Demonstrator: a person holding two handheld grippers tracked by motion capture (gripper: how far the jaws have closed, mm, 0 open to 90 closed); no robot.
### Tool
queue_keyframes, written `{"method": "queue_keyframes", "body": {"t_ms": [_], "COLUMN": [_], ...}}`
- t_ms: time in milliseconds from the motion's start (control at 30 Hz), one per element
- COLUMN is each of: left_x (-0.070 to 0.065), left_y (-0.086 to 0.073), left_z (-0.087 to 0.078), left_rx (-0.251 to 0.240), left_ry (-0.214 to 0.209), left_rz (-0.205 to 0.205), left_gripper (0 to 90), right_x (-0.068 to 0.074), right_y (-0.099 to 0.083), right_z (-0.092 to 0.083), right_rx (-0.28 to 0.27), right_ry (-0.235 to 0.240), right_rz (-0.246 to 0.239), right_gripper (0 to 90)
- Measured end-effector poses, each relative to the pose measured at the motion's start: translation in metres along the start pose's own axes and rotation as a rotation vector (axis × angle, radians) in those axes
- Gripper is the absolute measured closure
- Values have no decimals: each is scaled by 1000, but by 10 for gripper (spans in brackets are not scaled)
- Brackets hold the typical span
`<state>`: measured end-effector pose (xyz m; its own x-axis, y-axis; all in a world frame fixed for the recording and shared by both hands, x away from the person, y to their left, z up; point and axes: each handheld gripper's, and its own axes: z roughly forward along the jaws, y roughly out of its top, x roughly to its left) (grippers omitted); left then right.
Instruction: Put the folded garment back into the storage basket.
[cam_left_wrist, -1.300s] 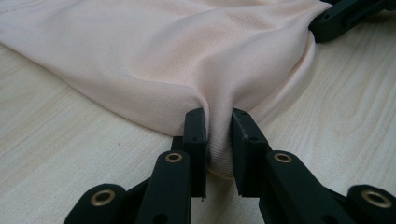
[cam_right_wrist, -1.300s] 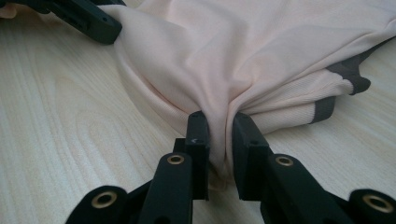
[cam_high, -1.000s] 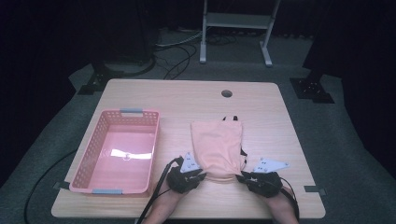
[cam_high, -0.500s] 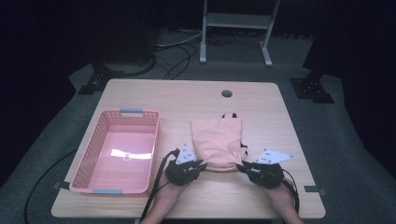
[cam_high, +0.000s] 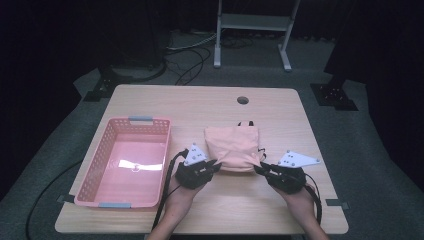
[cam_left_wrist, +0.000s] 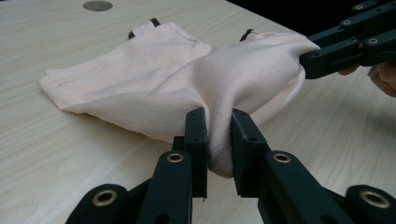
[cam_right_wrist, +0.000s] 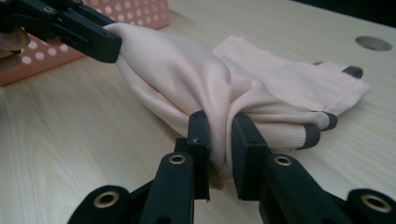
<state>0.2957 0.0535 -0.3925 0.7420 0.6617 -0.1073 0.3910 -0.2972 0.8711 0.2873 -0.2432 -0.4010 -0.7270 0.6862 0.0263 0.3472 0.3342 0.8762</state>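
Nearby, pink basket (cam_high: 125, 162) beside garment (cam_high: 232, 147)

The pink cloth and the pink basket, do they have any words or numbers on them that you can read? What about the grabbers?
Pink cloth: no words, only plain fabric with dark trim.
Pink basket: no words or numbers, just rows of small holes.
Left gripper and right gripper: black jaws with brass rivets, no lettering to be read.
Table: bare wood grain with a round hole, no text.
So there is nothing to read.

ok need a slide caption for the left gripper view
Left gripper shut on the near edge of a pink garment, right gripper pinching its other corner above the table.
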Motion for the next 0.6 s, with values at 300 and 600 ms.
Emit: {"method": "queue_keyframes", "body": {"t_ms": [300,600], "left_x": [5,17], "left_y": [24,43], "left_z": [-12,-19], "left_rx": [-30,-31], "left_ry": [33,41], "left_rz": [-3,-3], "left_gripper": [792,793], "right_x": [-1,-1], "right_y": [19,35], "right_z": [-3,0], "right_rx": [-59,-94], "right_ry": [-10,-13], "right_rz": [0,-6], "right_gripper": [796,796]}}
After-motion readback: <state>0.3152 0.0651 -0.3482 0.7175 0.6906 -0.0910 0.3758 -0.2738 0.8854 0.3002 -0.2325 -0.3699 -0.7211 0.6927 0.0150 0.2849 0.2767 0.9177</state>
